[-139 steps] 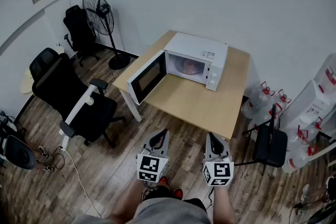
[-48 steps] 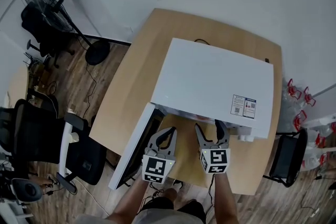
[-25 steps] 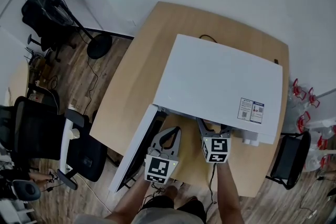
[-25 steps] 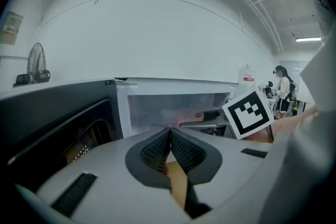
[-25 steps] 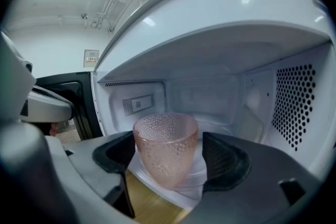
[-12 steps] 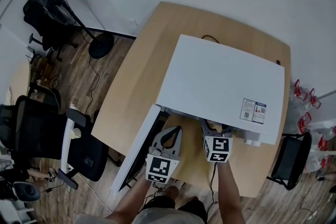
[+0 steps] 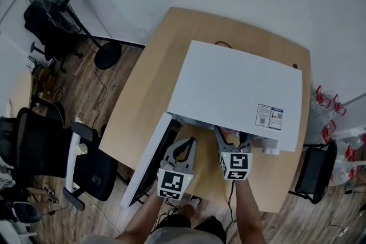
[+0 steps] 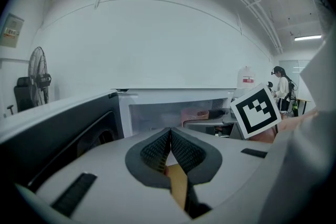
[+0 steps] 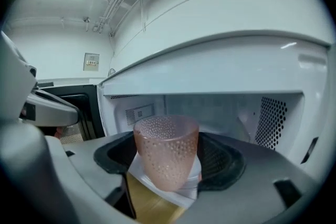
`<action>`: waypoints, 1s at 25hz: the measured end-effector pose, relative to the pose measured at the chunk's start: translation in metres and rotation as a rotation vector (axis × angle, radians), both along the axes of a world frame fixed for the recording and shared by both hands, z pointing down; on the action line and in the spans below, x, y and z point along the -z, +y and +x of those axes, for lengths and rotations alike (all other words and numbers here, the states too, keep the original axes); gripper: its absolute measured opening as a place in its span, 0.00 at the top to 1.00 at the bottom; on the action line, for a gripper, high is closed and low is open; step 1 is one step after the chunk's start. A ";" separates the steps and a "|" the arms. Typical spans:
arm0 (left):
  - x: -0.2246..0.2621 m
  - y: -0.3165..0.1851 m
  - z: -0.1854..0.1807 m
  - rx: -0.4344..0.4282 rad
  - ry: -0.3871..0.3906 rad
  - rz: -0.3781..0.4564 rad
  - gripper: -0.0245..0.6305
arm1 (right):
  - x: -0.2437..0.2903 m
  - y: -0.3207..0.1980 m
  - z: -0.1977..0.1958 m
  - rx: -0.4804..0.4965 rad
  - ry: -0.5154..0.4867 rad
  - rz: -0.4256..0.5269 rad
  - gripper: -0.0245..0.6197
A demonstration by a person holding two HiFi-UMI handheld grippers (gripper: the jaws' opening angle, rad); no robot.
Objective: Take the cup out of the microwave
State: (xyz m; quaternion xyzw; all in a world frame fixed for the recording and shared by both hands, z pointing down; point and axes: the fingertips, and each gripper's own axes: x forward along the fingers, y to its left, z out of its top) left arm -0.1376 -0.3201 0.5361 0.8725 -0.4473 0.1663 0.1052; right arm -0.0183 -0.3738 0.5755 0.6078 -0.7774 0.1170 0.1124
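Note:
The pink dimpled cup (image 9: 167, 149) stands upright between the pads of my right gripper (image 9: 168, 162), which is shut on it at the mouth of the white microwave (image 7: 234, 88). The oven's cavity and its perforated side wall (image 9: 273, 113) lie behind the cup. In the head view the right gripper (image 7: 229, 137) reaches under the microwave's front edge, so the cup is hidden there. My left gripper (image 7: 182, 147) hovers in front of the opening, shut and empty. From the left gripper view the cup (image 8: 193, 114) shows pink beside the right gripper's marker cube (image 8: 255, 109).
The microwave door (image 7: 146, 160) hangs open to the left, close to the left gripper. The wooden table (image 7: 154, 77) carries the oven. A fan (image 7: 48, 0) and office chairs (image 7: 40, 146) stand at left, water bottles (image 7: 326, 117) and a black chair (image 7: 317, 171) at right.
The person has walked up to the microwave since the earliest frame. Over the last second the right gripper has drawn back slightly from under the oven's front edge; the left gripper has barely moved.

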 end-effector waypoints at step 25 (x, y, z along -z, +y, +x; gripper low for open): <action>0.041 0.063 0.027 -0.050 0.003 0.076 0.93 | 0.051 0.102 0.021 -0.024 -0.035 0.083 0.39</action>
